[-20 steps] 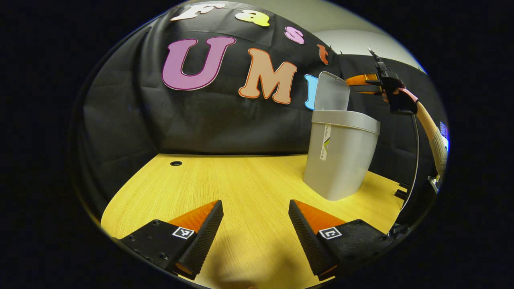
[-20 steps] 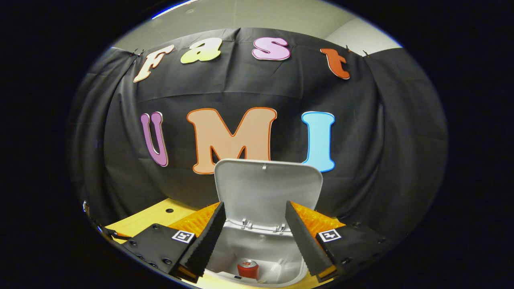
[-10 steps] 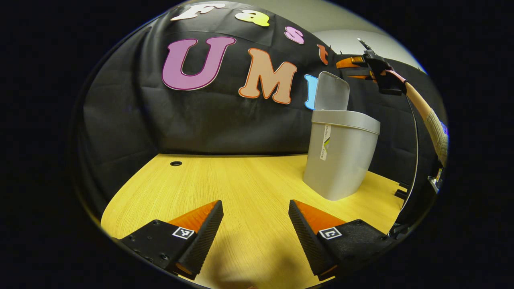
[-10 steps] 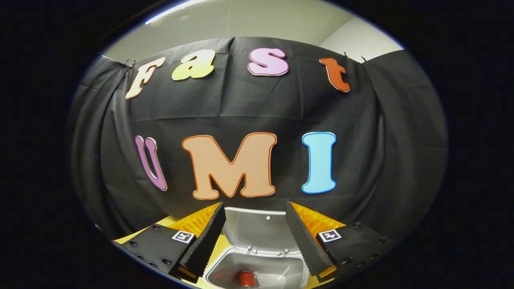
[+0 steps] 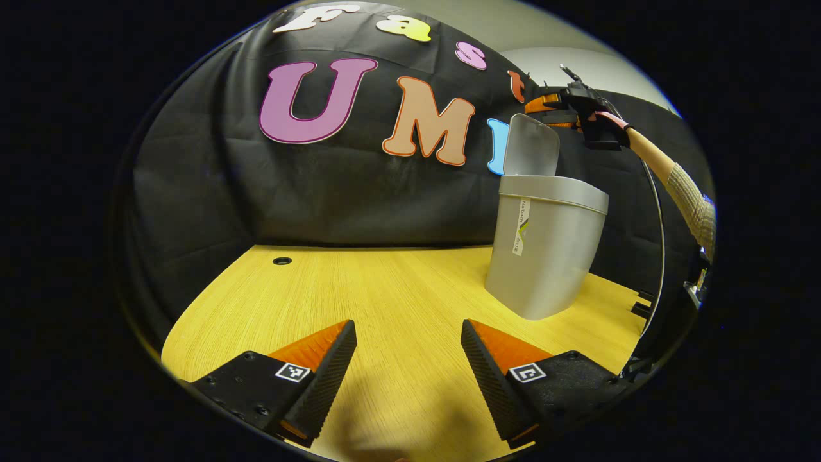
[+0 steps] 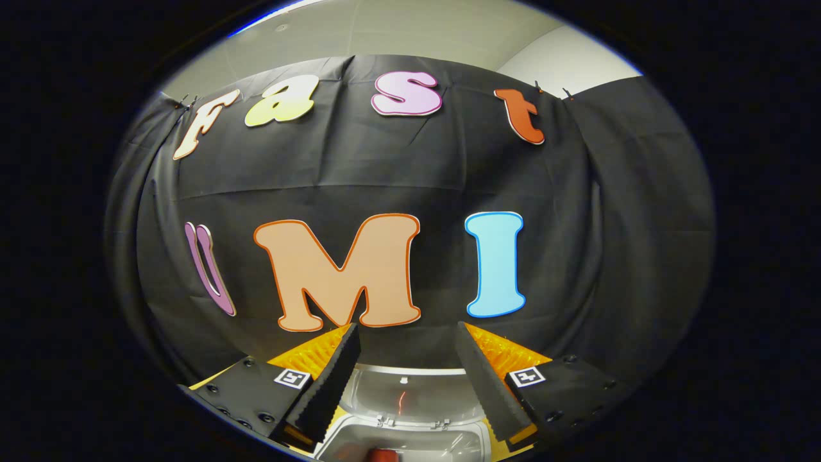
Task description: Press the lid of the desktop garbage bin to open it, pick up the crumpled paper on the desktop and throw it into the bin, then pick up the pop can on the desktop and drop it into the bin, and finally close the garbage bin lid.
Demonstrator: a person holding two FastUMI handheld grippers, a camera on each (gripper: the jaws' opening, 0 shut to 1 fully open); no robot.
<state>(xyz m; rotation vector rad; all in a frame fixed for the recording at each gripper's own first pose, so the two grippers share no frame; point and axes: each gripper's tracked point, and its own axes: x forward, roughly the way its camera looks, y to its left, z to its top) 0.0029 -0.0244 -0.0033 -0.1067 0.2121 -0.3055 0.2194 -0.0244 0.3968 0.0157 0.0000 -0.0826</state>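
Two grippers are in use, and both stand with their fingers wide apart and nothing between them. The right gripper hovers above the garbage bin, just over the top edge of the raised lid, which stands nearly upright below and in front of its fingers. In the left gripper view this right gripper shows beside the top of the lid, close to it; I cannot tell if they touch. The pop can lies already inside the bin, so I judge that closing the lid is what remains, and the right gripper is much nearer for this. The left gripper rests low over the wooden desktop, well apart from the bin. Black cloth hangs behind the desk.
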